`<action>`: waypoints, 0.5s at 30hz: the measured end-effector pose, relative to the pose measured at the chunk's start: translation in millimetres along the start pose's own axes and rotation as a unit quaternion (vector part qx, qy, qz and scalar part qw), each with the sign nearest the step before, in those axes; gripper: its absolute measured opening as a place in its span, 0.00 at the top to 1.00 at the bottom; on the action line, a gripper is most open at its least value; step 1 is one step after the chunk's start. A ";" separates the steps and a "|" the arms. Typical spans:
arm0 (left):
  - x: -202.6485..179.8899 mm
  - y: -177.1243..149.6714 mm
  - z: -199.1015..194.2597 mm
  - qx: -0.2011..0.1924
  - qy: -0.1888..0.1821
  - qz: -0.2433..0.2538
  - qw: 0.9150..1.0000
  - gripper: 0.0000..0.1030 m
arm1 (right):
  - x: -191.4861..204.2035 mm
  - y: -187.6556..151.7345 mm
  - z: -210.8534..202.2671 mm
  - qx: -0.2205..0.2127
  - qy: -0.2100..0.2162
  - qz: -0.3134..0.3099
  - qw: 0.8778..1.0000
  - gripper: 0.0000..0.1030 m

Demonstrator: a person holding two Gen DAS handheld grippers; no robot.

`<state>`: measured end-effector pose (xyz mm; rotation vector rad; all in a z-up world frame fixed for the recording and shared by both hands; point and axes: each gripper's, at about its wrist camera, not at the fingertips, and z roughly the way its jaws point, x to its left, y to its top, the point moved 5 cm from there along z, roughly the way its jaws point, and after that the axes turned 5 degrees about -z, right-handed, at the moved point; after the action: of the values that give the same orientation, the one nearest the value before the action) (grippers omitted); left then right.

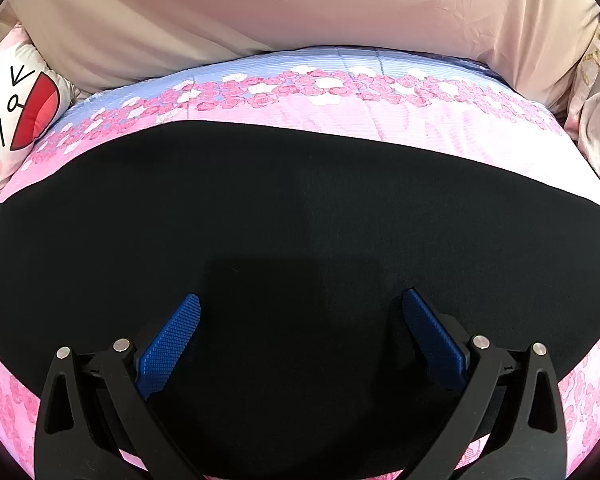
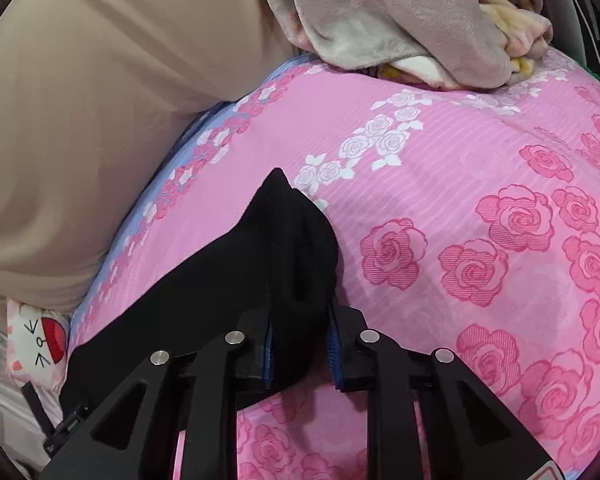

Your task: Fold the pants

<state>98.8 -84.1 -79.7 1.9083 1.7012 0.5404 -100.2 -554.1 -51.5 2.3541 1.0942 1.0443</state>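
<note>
Lying flat across a pink rose-printed bedspread (image 1: 480, 136), the smooth black pants (image 1: 260, 216) formed a broad matte band on the bed. The left claw (image 1: 300, 304) hovered spread above the cloth, its ribbed blue pads (image 1: 172, 340) apart. The right claw (image 2: 300, 316) pinched a bunched, peaked fold of the pants; beige fabric (image 2: 80, 120) rose at ten o'clock.

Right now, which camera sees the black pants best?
The left wrist view: the black pants spread flat across the pink bedspread, under the open left gripper. The right wrist view shows only one bunched end clamped in the right gripper.
</note>
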 end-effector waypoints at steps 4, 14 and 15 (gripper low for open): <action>15.1 2.5 -15.1 -0.029 -0.040 -0.037 0.998 0.05 | 46.9 9.4 -24.1 -0.028 0.036 -0.027 0.999 0.82; 102.8 13.7 -82.2 -0.128 0.045 -0.043 0.990 0.05 | 303.7 -8.3 -40.3 -0.008 0.212 -0.205 0.956 0.82; 117.6 14.8 -90.9 -0.134 0.068 -0.042 0.988 0.05 | 325.6 -16.6 -34.8 0.001 0.227 -0.217 0.949 0.82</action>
<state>70.2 41.9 -4.8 1.6354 1.6871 0.8362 6.4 -294.5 118.1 1.7772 1.6767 1.4318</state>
